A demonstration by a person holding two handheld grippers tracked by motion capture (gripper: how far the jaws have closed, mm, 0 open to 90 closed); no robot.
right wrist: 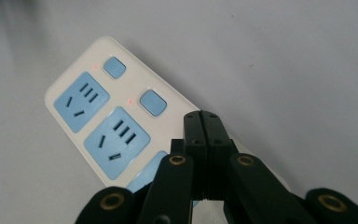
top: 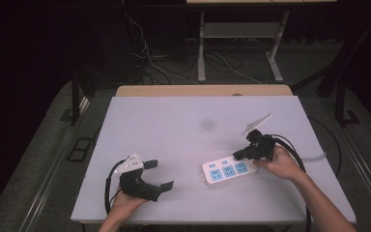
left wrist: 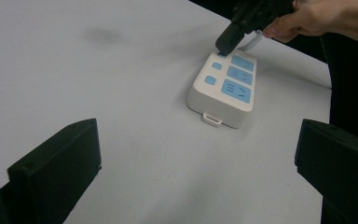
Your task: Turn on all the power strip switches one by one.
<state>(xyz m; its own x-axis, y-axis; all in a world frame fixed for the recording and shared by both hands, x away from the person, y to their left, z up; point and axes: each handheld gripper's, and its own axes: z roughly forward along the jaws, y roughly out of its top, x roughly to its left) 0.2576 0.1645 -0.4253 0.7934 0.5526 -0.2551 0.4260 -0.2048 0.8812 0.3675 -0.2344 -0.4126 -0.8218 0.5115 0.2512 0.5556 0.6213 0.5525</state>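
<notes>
High view: a white plastic power strip with 3 blue sockets and blue push-buttons (top: 228, 171) lies flat on the pale grey tabletop (top: 183, 130), at about 4 o'clock from the centre. The right gripper (top: 238, 154), held in the person's right hand (top: 282, 164), has its fingers (right wrist: 204, 135) clenched together with nothing between them, tips pressed down at the strip's button edge near its third socket. The left gripper (top: 162, 175), at about 7 o'clock and well apart from the strip, rests with fingers (left wrist: 56, 168) spread wide and released.
</notes>
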